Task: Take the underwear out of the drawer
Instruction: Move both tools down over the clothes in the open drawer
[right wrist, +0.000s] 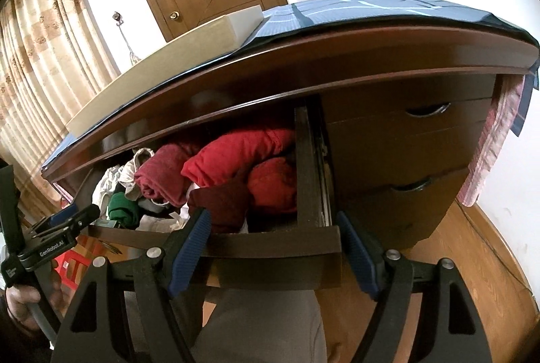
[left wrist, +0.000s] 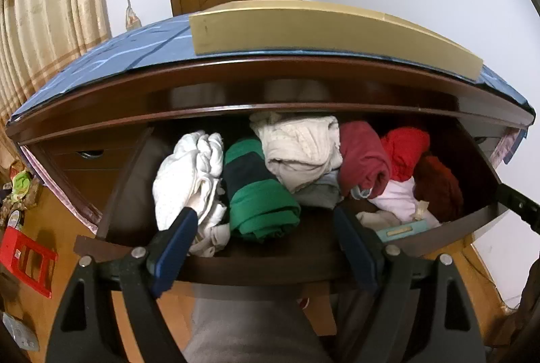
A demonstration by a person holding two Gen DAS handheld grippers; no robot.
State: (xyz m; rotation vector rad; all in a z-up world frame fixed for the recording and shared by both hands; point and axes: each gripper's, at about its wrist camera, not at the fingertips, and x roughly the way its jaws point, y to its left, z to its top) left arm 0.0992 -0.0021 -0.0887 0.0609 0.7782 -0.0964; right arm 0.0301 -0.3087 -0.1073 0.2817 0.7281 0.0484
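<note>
Hovering at the near edge of the pulled-out drawer [left wrist: 270, 265], the left claw [left wrist: 266, 218] stands wide with nothing between its blue fingers [left wrist: 175, 248], angled down toward the clothes. Its left finger overlaps the white bundle [left wrist: 189, 180] in the picture, though contact is hard to judge through the fisheye. The right claw [right wrist: 273, 224] also stands wide and empty, tilted down at the drawer's right front corner, its jaws either side of the corner of the front panel.

The step in hand looks like the reach, with no garment gripped yet. Inside lie rolled pieces: the white bundle at left, a green roll [left wrist: 260, 197], a cream one [left wrist: 300, 150], then dark red [left wrist: 364, 157] and bright red [left wrist: 405, 150] pieces at right. Which is underwear I cannot say for sure. Next, a claw must dip in, close on one piece and lift it clear of the dresser top [left wrist: 236, 83] overhanging the far half.
</note>
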